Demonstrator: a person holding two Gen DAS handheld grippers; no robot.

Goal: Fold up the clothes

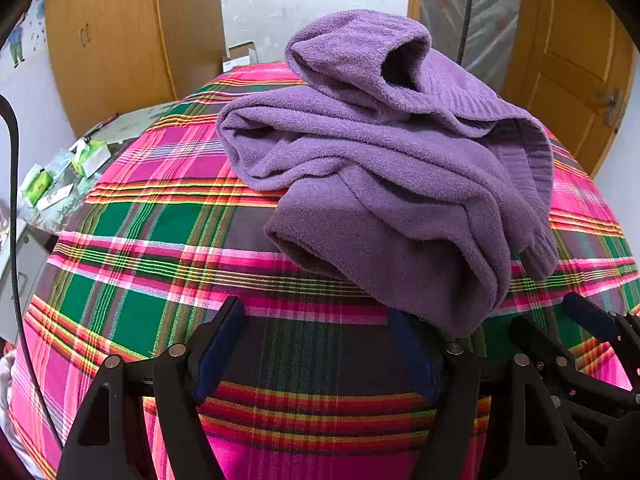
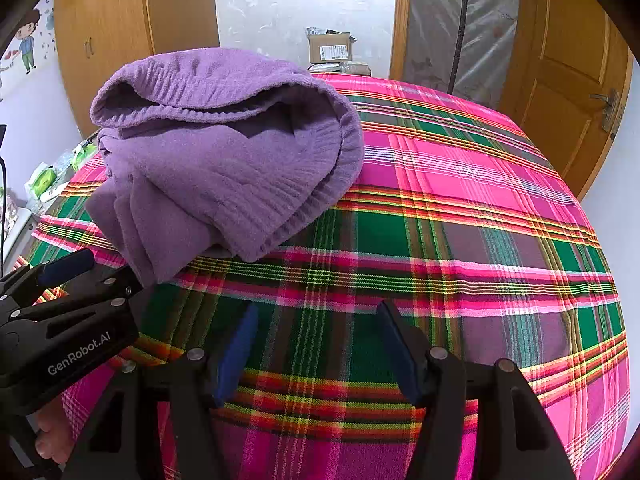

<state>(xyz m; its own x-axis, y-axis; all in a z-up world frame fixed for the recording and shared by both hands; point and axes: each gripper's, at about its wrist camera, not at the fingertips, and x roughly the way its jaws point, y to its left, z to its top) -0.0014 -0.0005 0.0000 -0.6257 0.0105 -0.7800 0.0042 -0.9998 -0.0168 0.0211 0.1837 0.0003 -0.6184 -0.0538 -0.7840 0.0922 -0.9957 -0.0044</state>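
A purple fleece garment (image 1: 384,168) lies crumpled in a heap on a bed with a pink and green plaid cover (image 1: 160,240); it also shows in the right wrist view (image 2: 224,168). My left gripper (image 1: 316,320) is open, low over the cover, its right finger just under the garment's near edge. It also shows at the left of the right wrist view (image 2: 92,268), open beside the garment's near corner. My right gripper (image 2: 316,320) is open and empty over bare cover, right of the garment. Its fingers (image 1: 584,316) show at the lower right of the left wrist view.
A side table with green packets (image 1: 64,172) stands left of the bed. Wooden wardrobes (image 1: 104,40) stand behind, a wooden door (image 2: 572,72) at the right. A cardboard box (image 2: 330,50) sits beyond the bed's far edge. A black cable (image 1: 12,200) hangs at the left.
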